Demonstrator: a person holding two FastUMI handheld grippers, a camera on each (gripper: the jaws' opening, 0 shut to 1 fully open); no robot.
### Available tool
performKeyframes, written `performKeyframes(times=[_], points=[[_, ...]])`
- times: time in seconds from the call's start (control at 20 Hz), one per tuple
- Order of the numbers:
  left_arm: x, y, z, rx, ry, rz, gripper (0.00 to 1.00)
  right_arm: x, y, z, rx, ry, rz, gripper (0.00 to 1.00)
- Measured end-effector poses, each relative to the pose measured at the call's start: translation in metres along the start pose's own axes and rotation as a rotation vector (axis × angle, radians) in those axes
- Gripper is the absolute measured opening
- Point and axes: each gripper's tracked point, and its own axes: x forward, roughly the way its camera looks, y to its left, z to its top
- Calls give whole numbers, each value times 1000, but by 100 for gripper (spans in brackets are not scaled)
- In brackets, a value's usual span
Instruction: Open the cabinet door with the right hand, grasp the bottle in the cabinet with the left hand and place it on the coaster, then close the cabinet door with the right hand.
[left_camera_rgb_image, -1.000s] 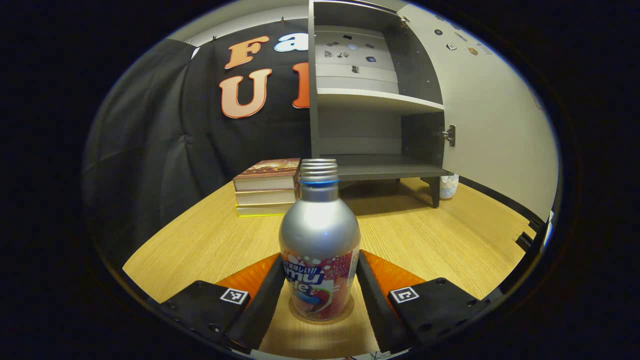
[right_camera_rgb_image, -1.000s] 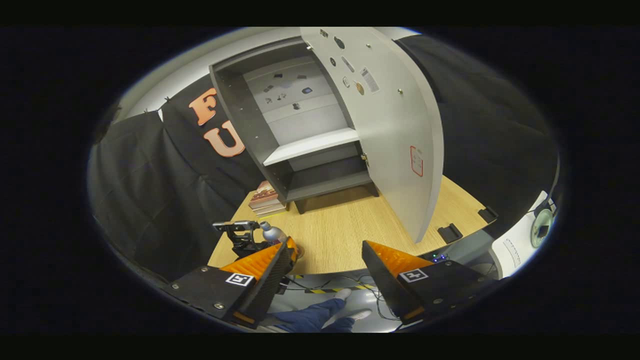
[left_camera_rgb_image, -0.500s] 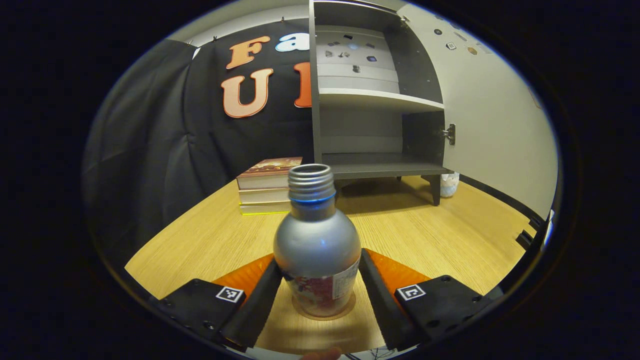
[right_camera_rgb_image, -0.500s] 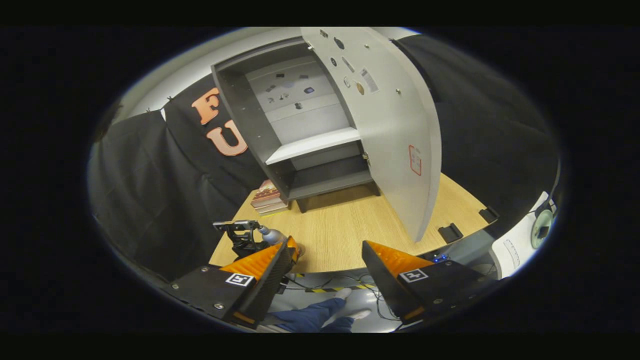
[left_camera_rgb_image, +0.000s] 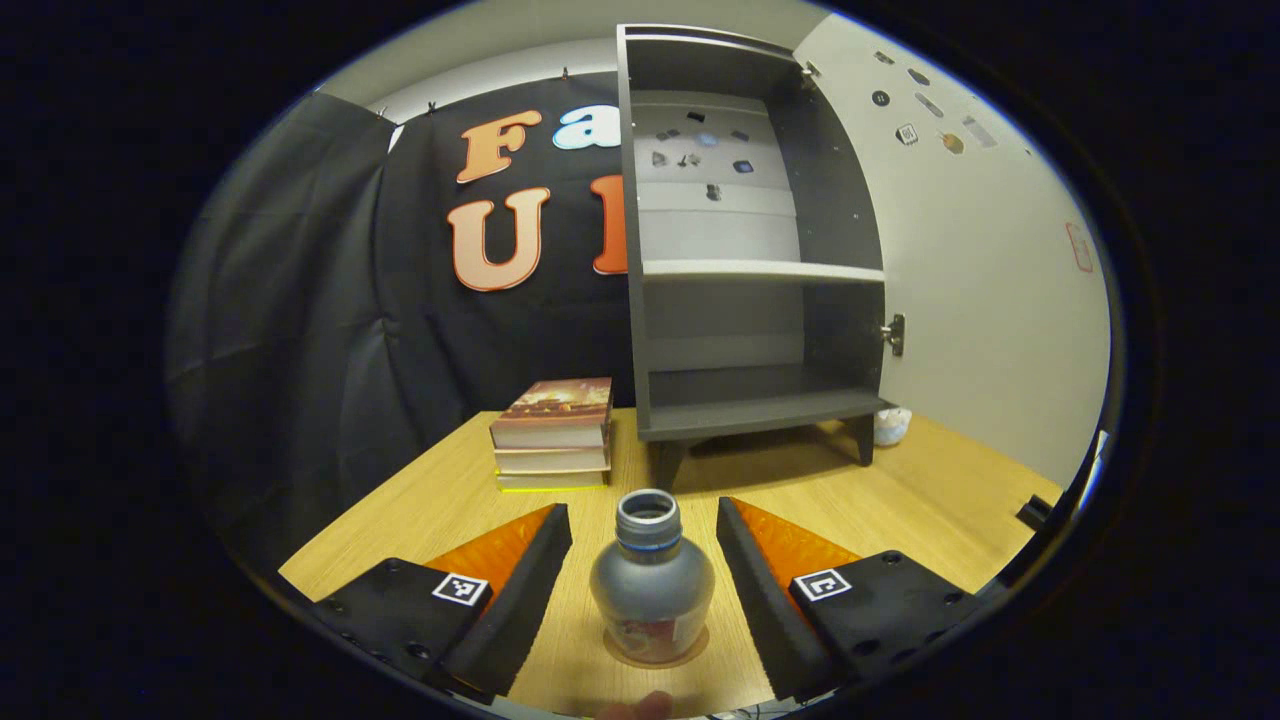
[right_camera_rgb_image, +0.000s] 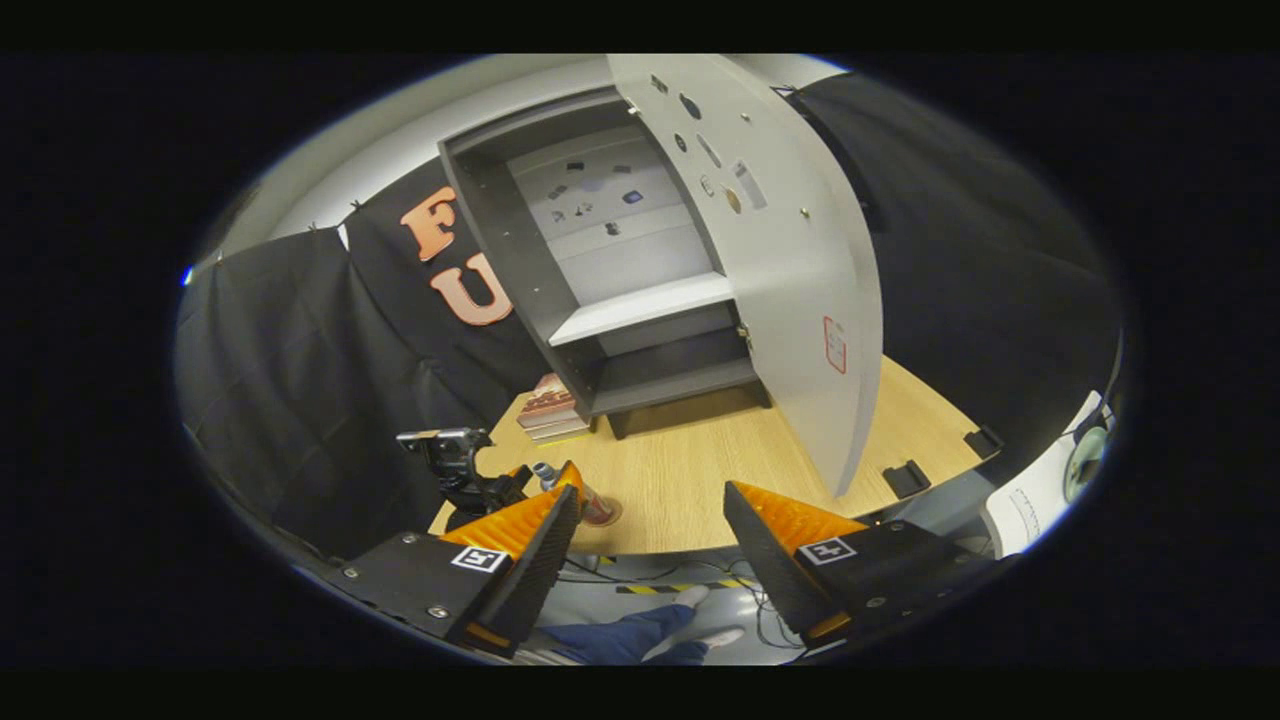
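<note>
A wooden worktop (left_camera_rgb_image: 880, 500) carries a tall dark cabinet (left_camera_rgb_image: 740, 250) at its far side, with its pale door (left_camera_rgb_image: 980, 260) swung wide open to the right and its shelves bare. In the right gripper view the same cabinet (right_camera_rgb_image: 620, 260) stands with the door (right_camera_rgb_image: 800, 260) angled out toward the camera. A stack of books (left_camera_rgb_image: 553, 432) lies on the worktop just left of the cabinet. Near the front edge, a silver bottle (left_camera_rgb_image: 651, 590) without a cap stands upright on a round coaster (left_camera_rgb_image: 690, 652). The left tongs (left_camera_rgb_image: 645, 560) are released, with one finger on each side of the bottle and clear gaps between them and it. The right tongs (right_camera_rgb_image: 650, 540) are spread apart and hold nothing, raised above the worktop's front edge, well short of the door.
</note>
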Motion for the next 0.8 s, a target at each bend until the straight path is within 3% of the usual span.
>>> performKeyframes(times=[0.35,0.8], points=[[-28,-3,124,-18,-171,-39,95,-24,3,54,-36,-156,30,90],[-67,-12,219,-15,-273,-58,95,-57,-43,139,-121,-355,-23,90]])
